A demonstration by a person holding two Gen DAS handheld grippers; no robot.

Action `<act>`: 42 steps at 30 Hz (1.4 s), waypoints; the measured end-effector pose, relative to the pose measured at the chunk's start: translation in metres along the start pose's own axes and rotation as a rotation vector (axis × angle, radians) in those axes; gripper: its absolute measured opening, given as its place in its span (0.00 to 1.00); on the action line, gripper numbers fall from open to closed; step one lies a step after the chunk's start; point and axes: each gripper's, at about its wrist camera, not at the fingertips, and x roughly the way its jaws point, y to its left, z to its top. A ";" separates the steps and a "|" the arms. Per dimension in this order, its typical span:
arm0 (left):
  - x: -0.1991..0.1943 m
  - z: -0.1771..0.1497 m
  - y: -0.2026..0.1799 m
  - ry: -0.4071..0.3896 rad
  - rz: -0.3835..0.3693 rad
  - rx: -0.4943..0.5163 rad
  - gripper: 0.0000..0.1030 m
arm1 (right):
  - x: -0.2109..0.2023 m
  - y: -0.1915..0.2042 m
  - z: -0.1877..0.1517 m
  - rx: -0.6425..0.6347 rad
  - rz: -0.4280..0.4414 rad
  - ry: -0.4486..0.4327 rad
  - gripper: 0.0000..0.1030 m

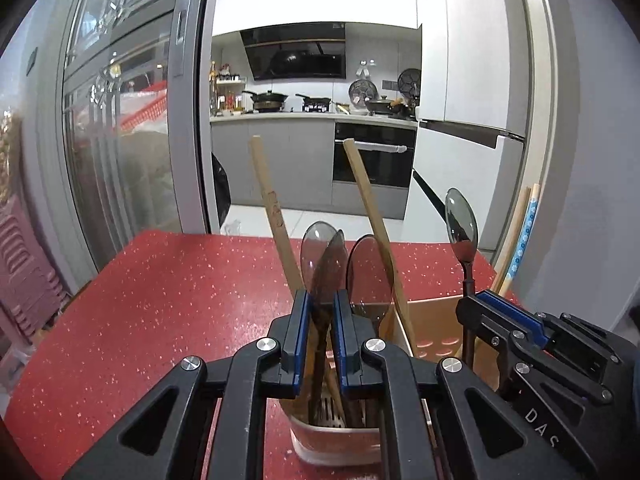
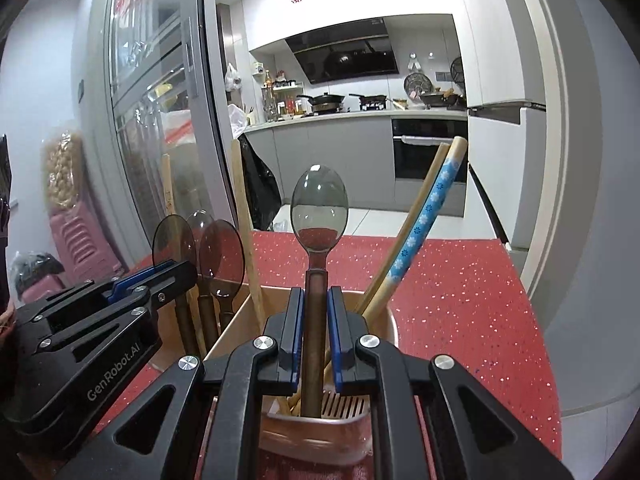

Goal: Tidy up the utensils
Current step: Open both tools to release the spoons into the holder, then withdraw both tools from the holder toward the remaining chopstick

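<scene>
1. The left gripper [image 1: 323, 312] stands over the left part of a pink utensil holder [image 1: 332, 440] on a red speckled table [image 1: 160, 300].
2. Its blue-padded fingers [image 1: 303, 320] pinch the handle of a smoky grey spoon [image 1: 328, 268], which stands bowl-up with its lower end down inside the holder.
3. Two more grey spoons stand in the same part: one [image 1: 316, 240] just behind the held spoon, the other [image 1: 368, 272] just to its right.
4. Two plain wooden sticks [image 1: 276, 216] rise from the holder and lean apart, one to the left, one to the right.
5. The right gripper [image 2: 314, 312] is beside the left one, over the right part of the holder [image 2: 320, 432].
6. Its fingers [image 2: 295, 320] are pressed onto the brown handle of another grey spoon [image 2: 319, 212], held upright with the bowl on top and the handle's lower end inside the compartment, above its slotted floor.
7. In that compartment a blue-flowered chopstick [image 2: 424, 224] and a plain one [image 2: 416, 208] lean to the right, touching each other.
8. A tan divider wall [image 2: 236, 324] separates the two parts of the holder.
</scene>
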 end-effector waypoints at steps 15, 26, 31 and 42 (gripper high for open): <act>-0.024 0.004 0.014 0.037 0.004 -0.062 0.36 | -0.032 -0.011 0.017 0.111 0.085 0.025 0.38; -0.049 -0.011 0.022 0.110 0.034 -0.034 0.36 | -0.068 -0.007 0.003 0.159 0.094 0.088 0.49; -0.059 -0.022 0.026 0.148 0.043 -0.017 0.36 | -0.075 -0.001 -0.010 0.165 0.085 0.141 0.50; -0.072 -0.064 0.058 0.276 0.063 -0.054 0.44 | -0.078 0.022 -0.053 0.180 0.078 0.335 0.53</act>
